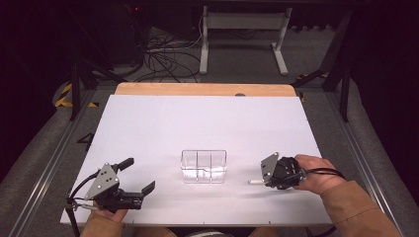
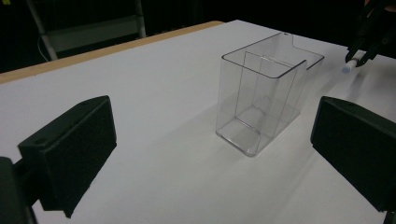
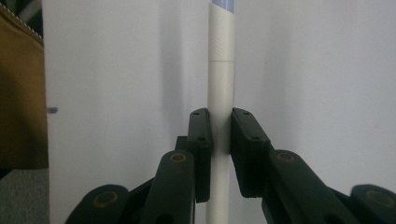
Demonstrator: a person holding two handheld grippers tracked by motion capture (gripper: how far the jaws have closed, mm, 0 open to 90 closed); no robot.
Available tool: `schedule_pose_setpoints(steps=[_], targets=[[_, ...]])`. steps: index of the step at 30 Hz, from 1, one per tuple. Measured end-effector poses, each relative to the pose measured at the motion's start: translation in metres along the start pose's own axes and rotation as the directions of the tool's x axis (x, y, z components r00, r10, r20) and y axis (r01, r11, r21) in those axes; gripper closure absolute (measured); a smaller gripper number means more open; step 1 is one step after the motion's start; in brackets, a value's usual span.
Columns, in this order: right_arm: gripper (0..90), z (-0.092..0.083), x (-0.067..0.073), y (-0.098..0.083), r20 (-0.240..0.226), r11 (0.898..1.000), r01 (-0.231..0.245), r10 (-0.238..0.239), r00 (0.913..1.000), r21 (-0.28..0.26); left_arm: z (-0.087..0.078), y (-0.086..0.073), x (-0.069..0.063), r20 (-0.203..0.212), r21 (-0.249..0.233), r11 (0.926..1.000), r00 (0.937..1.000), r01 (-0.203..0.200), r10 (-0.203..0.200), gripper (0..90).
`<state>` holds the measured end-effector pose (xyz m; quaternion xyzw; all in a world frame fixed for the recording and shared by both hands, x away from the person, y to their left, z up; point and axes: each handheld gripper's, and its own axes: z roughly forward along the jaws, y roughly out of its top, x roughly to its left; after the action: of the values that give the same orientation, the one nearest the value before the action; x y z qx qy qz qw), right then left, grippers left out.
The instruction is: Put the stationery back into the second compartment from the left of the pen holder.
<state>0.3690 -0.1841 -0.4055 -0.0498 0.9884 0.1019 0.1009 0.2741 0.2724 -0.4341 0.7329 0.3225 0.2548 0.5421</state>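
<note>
Between the right gripper's point(image 3: 220, 135) closed jaws sits a pen point(image 3: 220, 88), held low; it could pivot and miss the bin point(image 1: 204, 166). Left gripper point(image 1: 141, 177) gapes idle.

High view: fixed above near table edge, facing forward and down over white table point(image 1: 197, 123). Left gripper view: low, near tabletop, facing clear box point(image 2: 261, 102) at centre frame, shared with high view. Right gripper view: very close, along jaws clamped on white pen point(image 3: 220, 93).

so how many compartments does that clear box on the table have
3, side by side in a row inside the clear box at the middle of the white table: one at each end and one between them, split by two clear dividers. All look empty.
</note>
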Motion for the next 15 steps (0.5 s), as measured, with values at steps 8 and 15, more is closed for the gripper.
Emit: schedule_pose_setpoints(steps=[8,15], targets=[[78.6,-0.021,-0.001,-0.001,0.036,0.989,-0.039,0.044,0.9984,-0.141,0.000,0.000,0.000,0.001,-0.001,1.0000,1.0000,0.008,-0.008,0.9],[78.6,-0.039,-0.005,0.000,0.075,0.958,-0.069,0.093,0.9929,-0.278,0.000,0.000,0.000,0.002,-0.003,0.9999,0.9999,0.010,-0.010,0.9]])
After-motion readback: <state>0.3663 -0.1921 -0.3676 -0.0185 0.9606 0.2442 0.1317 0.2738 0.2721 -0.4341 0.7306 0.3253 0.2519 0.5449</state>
